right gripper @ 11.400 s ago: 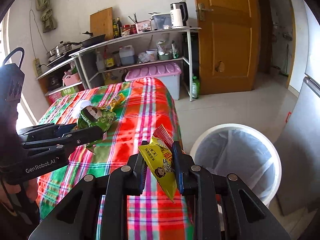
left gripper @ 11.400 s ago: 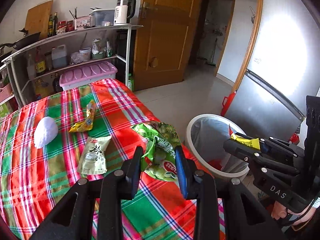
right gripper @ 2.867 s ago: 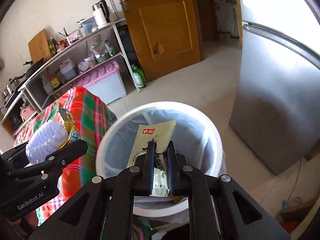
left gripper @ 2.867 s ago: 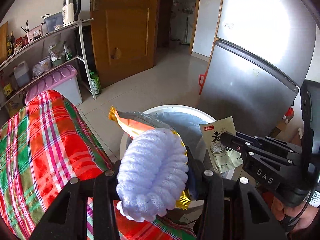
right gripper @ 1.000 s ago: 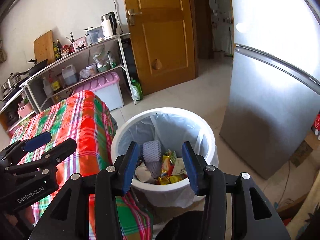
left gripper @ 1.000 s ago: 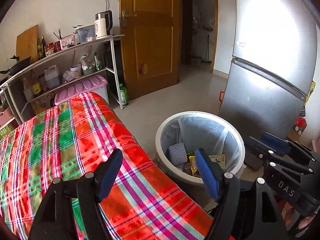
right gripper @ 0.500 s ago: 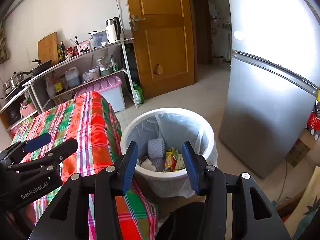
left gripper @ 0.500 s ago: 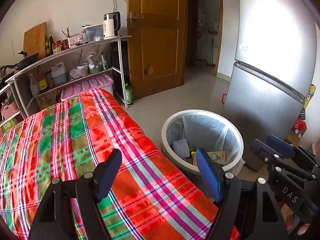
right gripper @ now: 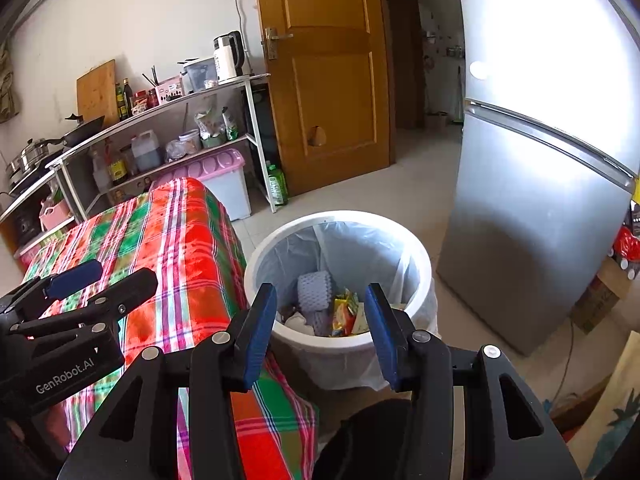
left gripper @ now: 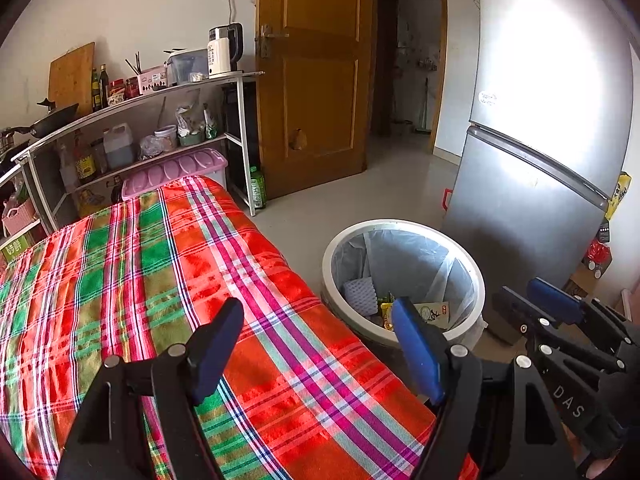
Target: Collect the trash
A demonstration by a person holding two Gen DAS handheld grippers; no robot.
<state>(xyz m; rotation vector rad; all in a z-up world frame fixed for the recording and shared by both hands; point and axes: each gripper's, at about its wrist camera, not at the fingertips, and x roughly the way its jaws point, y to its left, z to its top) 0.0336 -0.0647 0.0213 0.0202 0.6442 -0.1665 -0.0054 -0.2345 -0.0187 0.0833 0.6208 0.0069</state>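
Trash (right gripper: 332, 308): foam sleeve and wrappers, gone from plaid tablecloth (left gripper: 160, 280) at left, now in white bin (right gripper: 416, 248) beside table; left gripper (left gripper: 316, 344) and right gripper (right gripper: 320, 320) both gaping, emptied since the drop; collection judged complete.

trash (right gripper: 344, 312) in bin (right gripper: 280, 336) beside table (right gripper: 188, 248)
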